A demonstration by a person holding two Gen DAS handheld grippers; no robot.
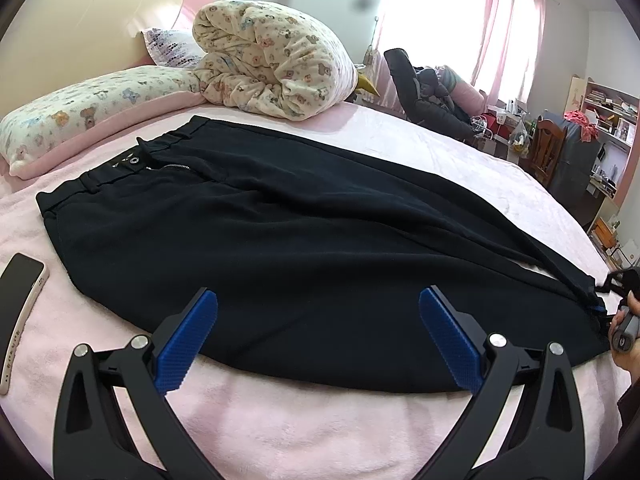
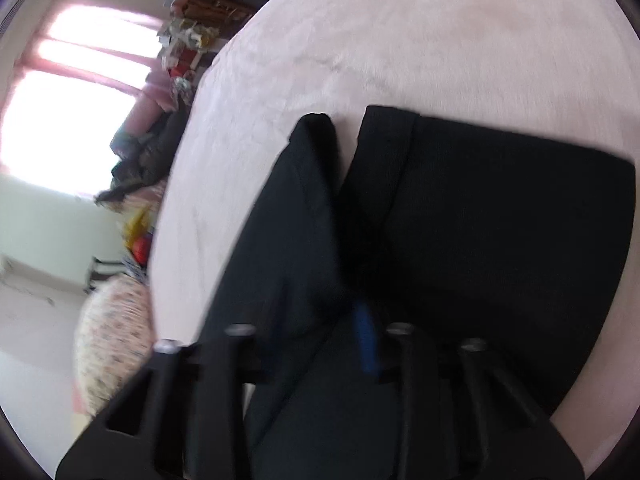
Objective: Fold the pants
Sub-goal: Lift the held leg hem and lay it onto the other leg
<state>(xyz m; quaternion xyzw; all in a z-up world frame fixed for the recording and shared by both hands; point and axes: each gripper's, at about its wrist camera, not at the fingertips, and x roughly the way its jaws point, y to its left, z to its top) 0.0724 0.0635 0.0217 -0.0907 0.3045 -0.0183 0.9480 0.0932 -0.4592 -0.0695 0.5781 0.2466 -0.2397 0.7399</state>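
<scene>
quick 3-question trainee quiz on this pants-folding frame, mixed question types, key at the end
1. True or false: the left gripper is clamped on the pants.
2. What lies on the pink blanket at the far left of the left wrist view? A) a phone B) a book C) a remote
3. Which end of the pants is the right gripper at?

Key:
1. False. Its jaws stand wide open over the near edge of the fabric.
2. A, the phone.
3. The leg-cuff end, away from the waistband; black fabric sits between its nearly shut jaws.
</scene>
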